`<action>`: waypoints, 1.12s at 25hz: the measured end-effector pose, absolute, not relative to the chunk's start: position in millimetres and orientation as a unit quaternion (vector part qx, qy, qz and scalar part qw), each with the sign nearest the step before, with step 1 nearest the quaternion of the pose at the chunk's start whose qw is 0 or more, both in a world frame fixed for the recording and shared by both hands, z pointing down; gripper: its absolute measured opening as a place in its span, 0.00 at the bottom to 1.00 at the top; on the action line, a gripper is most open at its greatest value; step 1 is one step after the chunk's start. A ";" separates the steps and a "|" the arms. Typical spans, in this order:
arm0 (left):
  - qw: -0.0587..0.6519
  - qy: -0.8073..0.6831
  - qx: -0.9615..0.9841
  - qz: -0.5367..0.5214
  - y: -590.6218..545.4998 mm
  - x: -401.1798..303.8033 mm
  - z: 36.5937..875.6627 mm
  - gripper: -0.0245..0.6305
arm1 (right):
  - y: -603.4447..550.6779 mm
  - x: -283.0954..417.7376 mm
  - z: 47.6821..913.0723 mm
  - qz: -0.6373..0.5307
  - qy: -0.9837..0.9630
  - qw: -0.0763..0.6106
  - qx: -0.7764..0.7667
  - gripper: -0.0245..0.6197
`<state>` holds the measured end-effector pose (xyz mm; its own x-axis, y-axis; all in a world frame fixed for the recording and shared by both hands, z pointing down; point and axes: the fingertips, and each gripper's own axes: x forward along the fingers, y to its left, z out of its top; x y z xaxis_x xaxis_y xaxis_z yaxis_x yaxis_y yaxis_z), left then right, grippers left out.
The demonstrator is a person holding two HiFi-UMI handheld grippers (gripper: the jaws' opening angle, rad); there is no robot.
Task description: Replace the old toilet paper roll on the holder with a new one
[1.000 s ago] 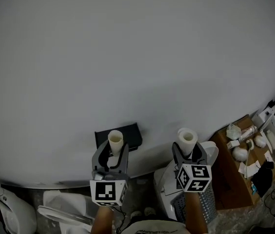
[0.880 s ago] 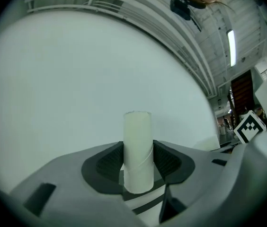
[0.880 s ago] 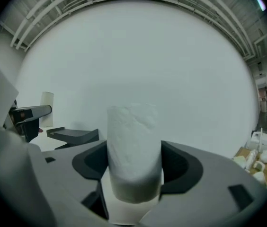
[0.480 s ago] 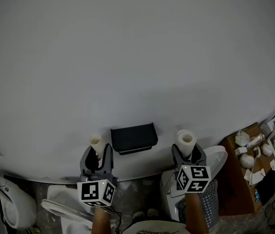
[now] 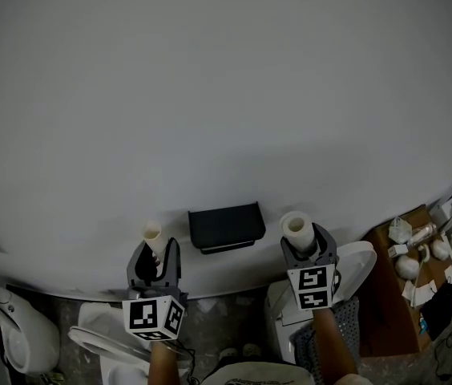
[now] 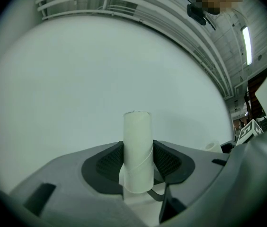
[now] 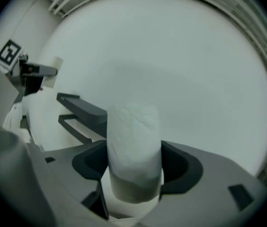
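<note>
Left tongs are clamped on the bare core. Right tongs are clamped on the full roll. The holder lies between them.

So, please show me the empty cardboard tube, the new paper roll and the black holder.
empty cardboard tube (image 6: 137, 136): left gripper view, middle of its side.
new paper roll (image 7: 133, 145): right gripper view, on its side.
black holder (image 5: 224, 224): head view, front face.
</note>
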<state>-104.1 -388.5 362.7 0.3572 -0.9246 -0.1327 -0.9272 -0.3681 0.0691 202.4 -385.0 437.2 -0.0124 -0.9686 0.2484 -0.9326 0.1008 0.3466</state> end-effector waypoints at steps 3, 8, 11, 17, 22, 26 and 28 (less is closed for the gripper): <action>0.004 0.563 -0.823 0.076 -388.8 -105.1 364.3 0.33 | -390.8 205.4 444.5 -0.117 -0.693 0.311 0.640 0.52; 0.003 0.563 -0.823 0.076 -387.7 -110.1 364.8 0.33 | -399.6 202.3 458.8 -0.235 -0.641 0.445 0.580 0.52; 0.000 0.556 -0.828 0.072 -385.6 -109.2 366.2 0.33 | -402.3 199.8 467.3 -0.307 -0.601 0.515 0.528 0.52; 0.004 0.550 -0.833 0.063 -381.4 -107.3 366.7 0.33 | -405.5 190.3 480.0 -0.374 -0.558 0.577 0.464 0.52; 0.006 0.551 -0.832 0.062 -378.2 -109.8 366.8 0.33 | -408.0 184.7 483.6 -0.367 -0.565 0.575 0.464 0.52; 0.003 0.552 -0.831 0.063 -375.7 -113.5 366.9 0.33 | -407.4 177.8 492.5 -0.366 -0.569 0.579 0.455 0.52; 0.006 0.554 -0.830 0.060 -372.5 -114.8 366.7 0.33 | -406.0 174.4 499.0 -0.366 -0.571 0.582 0.448 0.52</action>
